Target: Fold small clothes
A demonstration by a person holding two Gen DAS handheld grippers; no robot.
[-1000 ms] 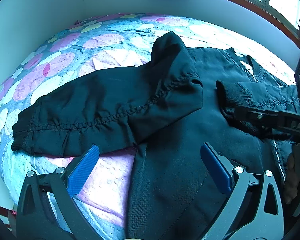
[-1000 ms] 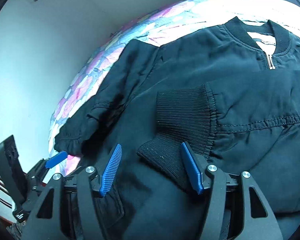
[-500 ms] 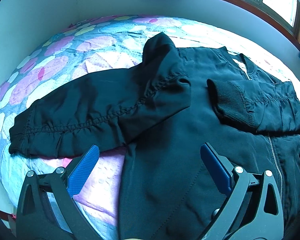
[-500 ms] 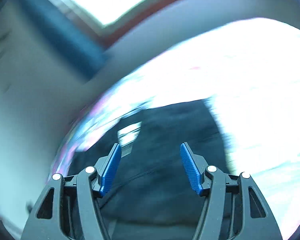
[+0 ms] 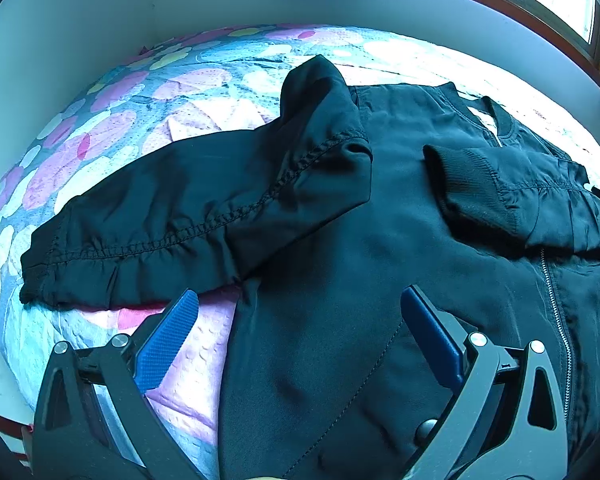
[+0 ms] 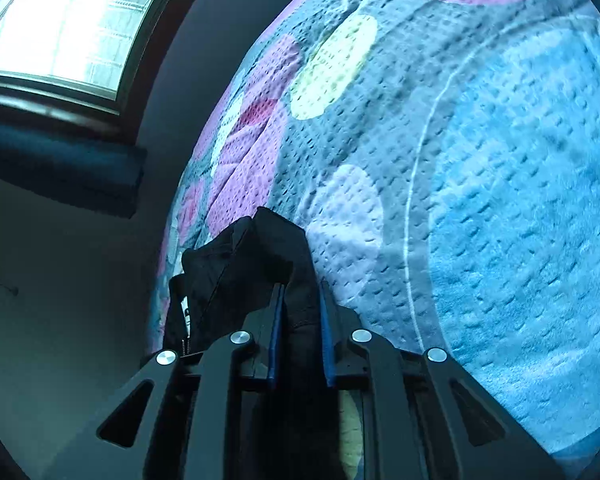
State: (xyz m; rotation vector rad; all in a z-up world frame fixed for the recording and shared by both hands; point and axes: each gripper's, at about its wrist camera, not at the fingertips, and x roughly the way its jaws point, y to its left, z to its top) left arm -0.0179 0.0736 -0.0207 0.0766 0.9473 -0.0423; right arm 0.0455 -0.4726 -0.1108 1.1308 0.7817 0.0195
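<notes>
Where a second ago the right gripper [image 6: 300,340] stood spread over the ribbed cuff [image 5: 472,192] it had laid on the jacket's chest, it is now pressed together on a bunched fold of black cloth at the lower middle of its own frame, having swung away through a blurred half second in between. Which part of the jacket [image 5: 380,300] it pinches I cannot tell for certain; a zipper and a pale label show just left of the fingers, so an edge near the collar or the front seems likely. Beyond that fold, the flowered bedspread [image 6: 480,160] fills the right of the frame, and a bright window [image 6: 72,24] sits at the upper left.

Seen from the left wrist, the left gripper [image 5: 300,320] has stayed spread at the bottom of the frame, one blue pad over pink bedspread and the other over the jacket's body, touching nothing. Further up, the unfolded sleeve [image 5: 188,216] reaches toward the left edge, lying across the bedspread, while the folded sleeve rests on the chest at the right with its cuff near the zipper. Furthest off, the collar [image 5: 496,120] lies toward the upper right, below the window frame.

My reading: one sleeve is done, and the right side is taking a fresh hold to fold the body or steady it; the outstretched sleeve remains for the left.
</notes>
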